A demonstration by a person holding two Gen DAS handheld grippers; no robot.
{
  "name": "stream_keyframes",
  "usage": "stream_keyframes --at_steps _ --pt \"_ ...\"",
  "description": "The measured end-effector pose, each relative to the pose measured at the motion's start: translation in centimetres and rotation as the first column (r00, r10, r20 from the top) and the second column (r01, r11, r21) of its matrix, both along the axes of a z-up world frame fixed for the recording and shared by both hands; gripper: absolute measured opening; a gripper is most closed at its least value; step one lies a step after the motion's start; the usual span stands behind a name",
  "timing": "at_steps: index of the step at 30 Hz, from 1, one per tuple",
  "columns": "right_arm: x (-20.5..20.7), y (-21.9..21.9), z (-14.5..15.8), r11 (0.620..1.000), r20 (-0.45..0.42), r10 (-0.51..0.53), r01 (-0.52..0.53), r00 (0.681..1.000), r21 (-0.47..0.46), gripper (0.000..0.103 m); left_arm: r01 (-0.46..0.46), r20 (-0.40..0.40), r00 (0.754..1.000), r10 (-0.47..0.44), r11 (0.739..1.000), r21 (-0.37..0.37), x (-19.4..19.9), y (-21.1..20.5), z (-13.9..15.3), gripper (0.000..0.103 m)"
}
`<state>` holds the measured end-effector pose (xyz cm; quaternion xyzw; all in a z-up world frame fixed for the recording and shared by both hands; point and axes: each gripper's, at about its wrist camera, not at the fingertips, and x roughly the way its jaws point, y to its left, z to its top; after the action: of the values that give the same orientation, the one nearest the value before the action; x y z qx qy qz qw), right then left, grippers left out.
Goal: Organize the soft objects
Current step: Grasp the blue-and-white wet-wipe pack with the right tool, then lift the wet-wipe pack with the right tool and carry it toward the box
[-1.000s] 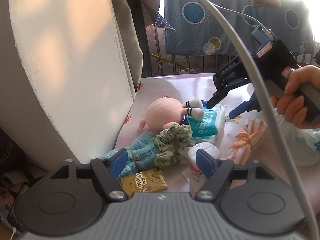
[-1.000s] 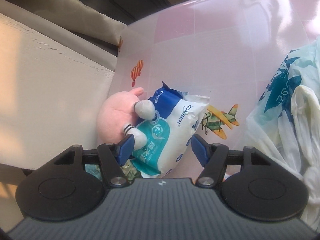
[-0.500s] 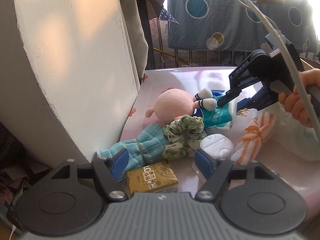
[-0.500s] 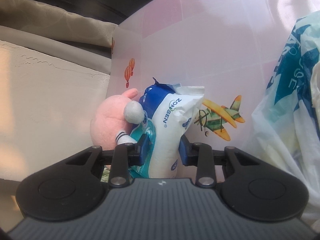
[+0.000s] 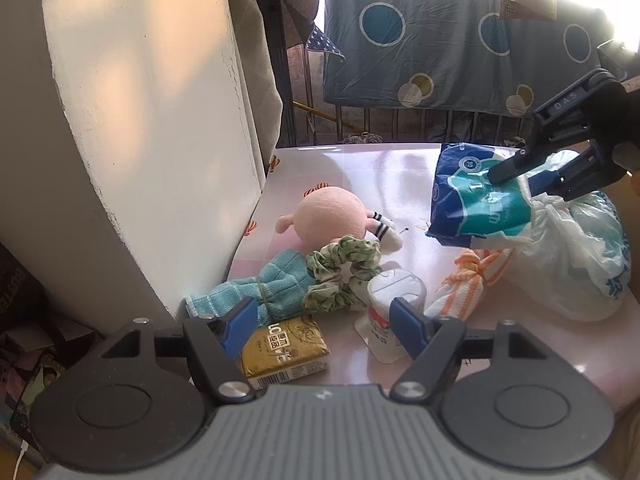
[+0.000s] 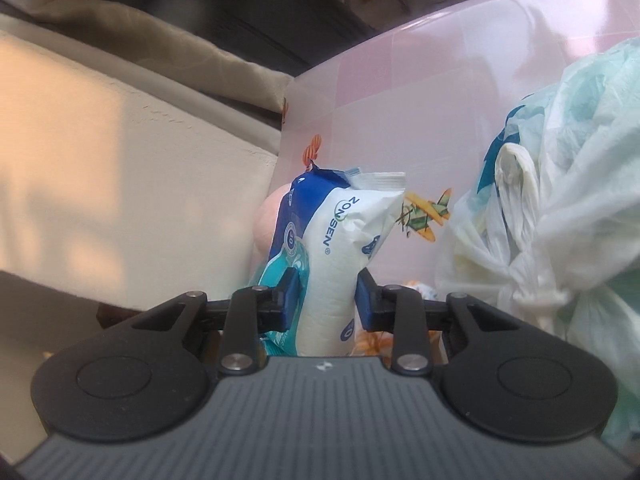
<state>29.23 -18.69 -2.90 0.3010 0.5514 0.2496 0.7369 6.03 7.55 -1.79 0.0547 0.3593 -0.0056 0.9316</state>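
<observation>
Now the tissue pack (image 5: 476, 204) hangs clear of the pink table (image 5: 360, 172), clamped between the jaws of the right gripper (image 6: 325, 300); half a second ago, with the jaws already closed on it, it still leaned against the plush doll (image 5: 332, 220), and a second ago it lay there between parted jaws. Relative to the doll, the pack has gone up and to the right, and it now overlaps the knotted plastic bag (image 5: 576, 256), whose far side lies behind it. The doll's striped limbs, formerly against the pack, lie bare on the table. The left gripper (image 5: 320, 326) hovers with jaws apart, as before, its view now taking in more of the table.

Below the doll lie a teal knit cloth (image 5: 272, 284) and a green scrunchie (image 5: 340, 268), touching it; to the lower right of the doll stand a white lidded cup (image 5: 394, 292) and an orange striped cloth bundle (image 5: 468, 280), and below it a gold packet (image 5: 284, 346).

In the right wrist view the pack hides nearly all of the doll, leaving a pink sliver. The right gripper is cut off at the edge of the left wrist view, with most of the holding hand out of frame. The cup's base is masked by a left pad (image 5: 404, 326).
</observation>
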Motion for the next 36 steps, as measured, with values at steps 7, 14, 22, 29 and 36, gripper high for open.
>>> stream_keyframes --at_steps 7,14,22,29,36 --pt "-7.2 0.2 -0.1 0.99 -0.024 0.135 -0.134 0.991 0.045 0.028 0.013 -0.055 0.998 -0.017 0.998 -0.061 -2.9 -0.4 -0.1 0.074" --pt "-10.6 1.3 -5.5 0.982 -0.098 0.173 -0.179 0.98 -0.057 0.028 0.009 -0.207 0.977 -0.056 0.975 -0.222 -2.7 -1.1 -3.2 0.048" --pt "-10.0 1.4 -5.3 0.981 -0.07 0.176 -0.181 0.982 -0.065 0.032 0.084 -0.261 0.949 -0.179 0.937 -0.338 0.1 -3.1 -4.3 0.044" --pt "-9.7 0.2 -6.6 0.991 -0.119 0.126 -0.13 0.985 -0.025 0.035 0.126 -0.317 0.912 -0.259 0.914 -0.386 2.6 -5.0 -5.8 0.047" --pt "-10.1 -0.2 -7.6 0.996 -0.142 0.086 -0.083 0.986 0.025 0.035 0.118 -0.327 0.908 -0.26 0.91 -0.397 3.8 -5.8 -6.1 0.052"
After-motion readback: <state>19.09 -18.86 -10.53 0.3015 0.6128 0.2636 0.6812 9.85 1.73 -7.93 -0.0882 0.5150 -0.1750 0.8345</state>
